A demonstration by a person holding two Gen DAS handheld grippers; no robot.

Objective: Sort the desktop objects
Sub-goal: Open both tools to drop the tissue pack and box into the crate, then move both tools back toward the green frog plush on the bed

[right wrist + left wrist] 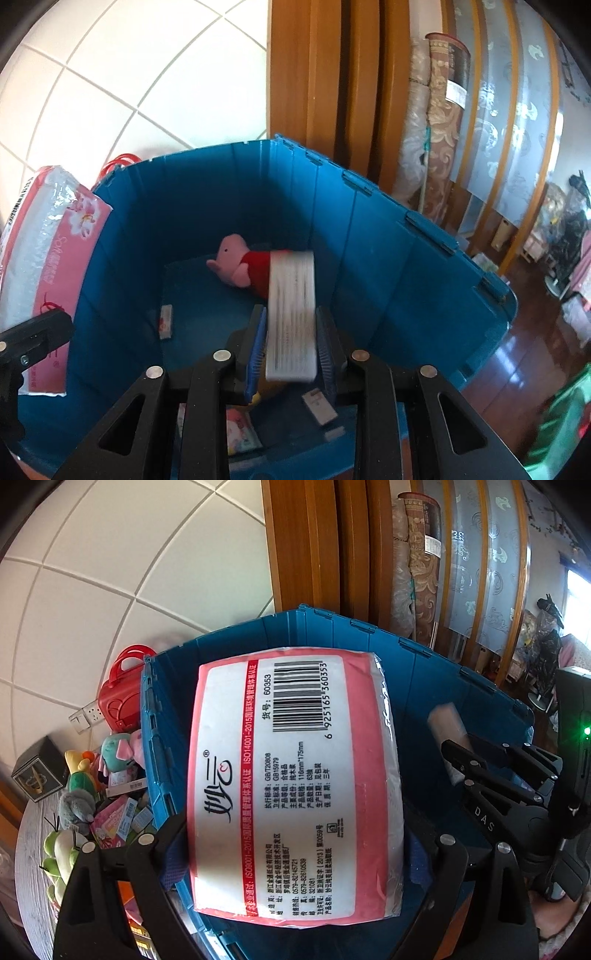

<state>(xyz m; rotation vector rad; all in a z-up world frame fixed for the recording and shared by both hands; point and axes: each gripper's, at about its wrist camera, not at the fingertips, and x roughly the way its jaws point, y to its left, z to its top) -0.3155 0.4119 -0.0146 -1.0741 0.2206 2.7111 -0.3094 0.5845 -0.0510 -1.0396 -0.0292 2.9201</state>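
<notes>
My left gripper (299, 843) is shut on a big pink and white tissue pack (295, 786), its pads pressing both sides, label up, over the left part of the blue crate (443, 679). The right wrist view shows that pack (48, 258) at the crate's left wall. My right gripper (291, 332) hangs over the crate (388, 258), its jaws slightly open. A small white box (291, 314) sits between the pads, blurred and loose. A pink pig plush (240, 266) in a red dress lies on the crate floor beyond it. In the left wrist view the right gripper (454, 746) is at the right.
Small packs (166, 321) and a picture card (240, 428) lie on the crate floor. Left of the crate, on the table, are plush toys (77, 805), a red case (122, 698) and a black box (37, 775). A wooden door frame (332, 92) and rolled carpets (439, 122) stand behind.
</notes>
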